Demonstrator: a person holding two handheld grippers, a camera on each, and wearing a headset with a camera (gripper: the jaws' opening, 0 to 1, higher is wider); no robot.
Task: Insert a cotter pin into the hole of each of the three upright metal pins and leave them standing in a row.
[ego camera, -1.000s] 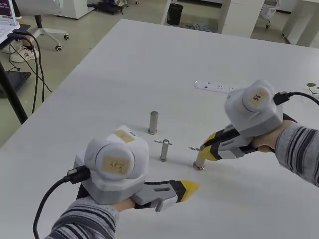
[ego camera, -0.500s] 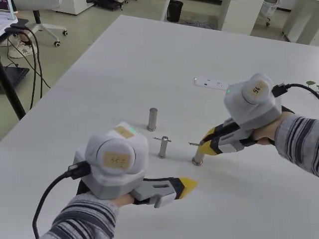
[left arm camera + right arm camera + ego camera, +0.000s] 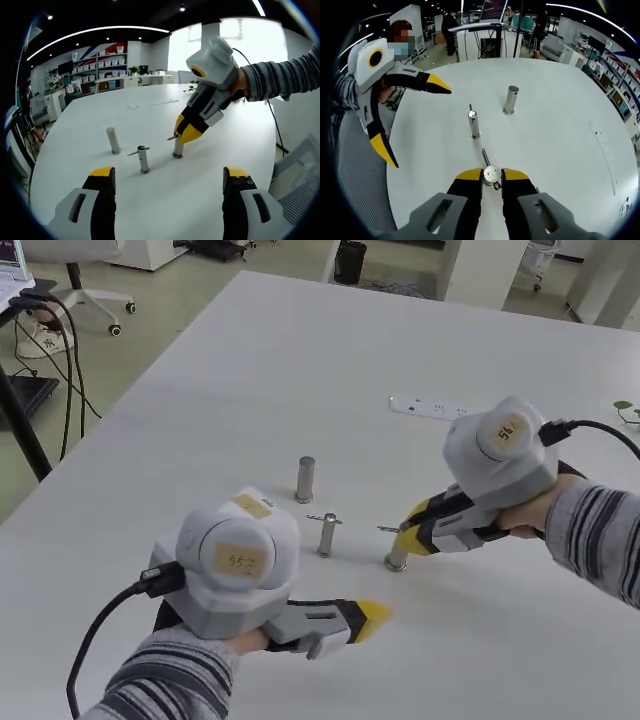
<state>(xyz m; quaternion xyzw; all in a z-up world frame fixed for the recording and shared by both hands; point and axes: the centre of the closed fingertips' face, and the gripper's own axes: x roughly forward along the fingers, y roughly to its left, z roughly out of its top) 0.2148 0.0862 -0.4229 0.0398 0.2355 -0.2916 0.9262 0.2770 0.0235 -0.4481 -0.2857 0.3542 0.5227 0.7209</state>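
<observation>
Status: right hand-held gripper sits over the near pin, jaws set narrow. From its own view we read it as pinching the head of a cotter pin whose shank runs past the pin top toward 12 o'clock. The contact is hidden behind that top, so it may only be flanking the pin. Left hand-held gripper is released, jaws wide apart, gripping nothing, held low over the table at about 7 o'clock of the near pin. Row in the head view: near pin, then the middle pin at its 10 o'clock with a crosswise cotter through its top. The far pin is at 11 o'clock of the middle one, upright and bare. We judge one done, one in hand, one to go. Handling: the cotter pin is thin, light wire, likely springy and slick. It will probably twist in the jaws if held mid-shank, so we'd take it at the head end and push straight along the hole axis. The metal pins look stiff and dense for their size, but they stand on a small foot, so a side load near the top could tip them. If the cotter pin binds, we'd brace the pin low on its shank with the left hand-held gripper.
</observation>
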